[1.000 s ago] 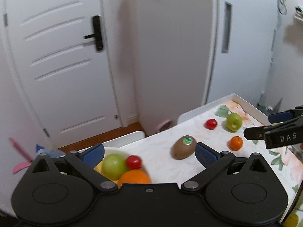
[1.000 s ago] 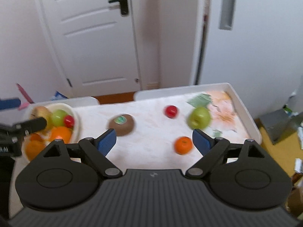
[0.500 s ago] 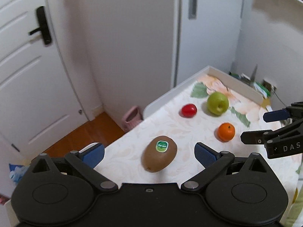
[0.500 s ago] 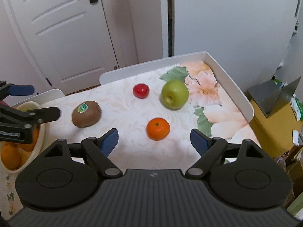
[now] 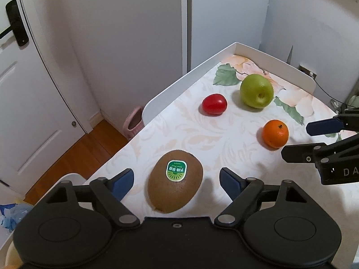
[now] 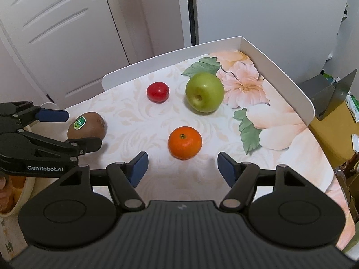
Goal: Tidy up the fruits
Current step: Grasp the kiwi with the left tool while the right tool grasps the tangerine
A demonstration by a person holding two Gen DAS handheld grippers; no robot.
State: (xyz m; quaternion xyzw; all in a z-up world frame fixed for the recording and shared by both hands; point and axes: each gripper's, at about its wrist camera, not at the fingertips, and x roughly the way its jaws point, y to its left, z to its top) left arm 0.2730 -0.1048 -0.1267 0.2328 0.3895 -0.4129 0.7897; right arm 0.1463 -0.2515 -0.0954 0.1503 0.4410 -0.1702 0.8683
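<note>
A brown kiwi (image 5: pixel 176 192) with a green sticker lies on the flowered table between the blue pads of my left gripper (image 5: pixel 176 181). Its jaws are closing, with a gap still showing on each side of the fruit. In the right wrist view the same left gripper (image 6: pixel 84 130) straddles the kiwi (image 6: pixel 89 123). My right gripper (image 6: pixel 182 168) hovers just short of a small orange (image 6: pixel 185 143). Its jaws are closing too, and nothing is between the pads. From the left wrist view the right gripper (image 5: pixel 295 140) sits beside the orange (image 5: pixel 275 134).
A green apple (image 6: pixel 204 92) and a small red fruit (image 6: pixel 157 92) lie farther back on the table. A raised white rim (image 6: pixel 280 71) borders its far and right sides. A cream bowl (image 6: pixel 20 192) holding fruit stands at the left edge. Boxes (image 6: pixel 332 116) stand on the floor to the right.
My left gripper swung from the fruit bowl over to the kiwi and sank around it. The right gripper dropped toward the orange. Both pairs of jaws have narrowed.
</note>
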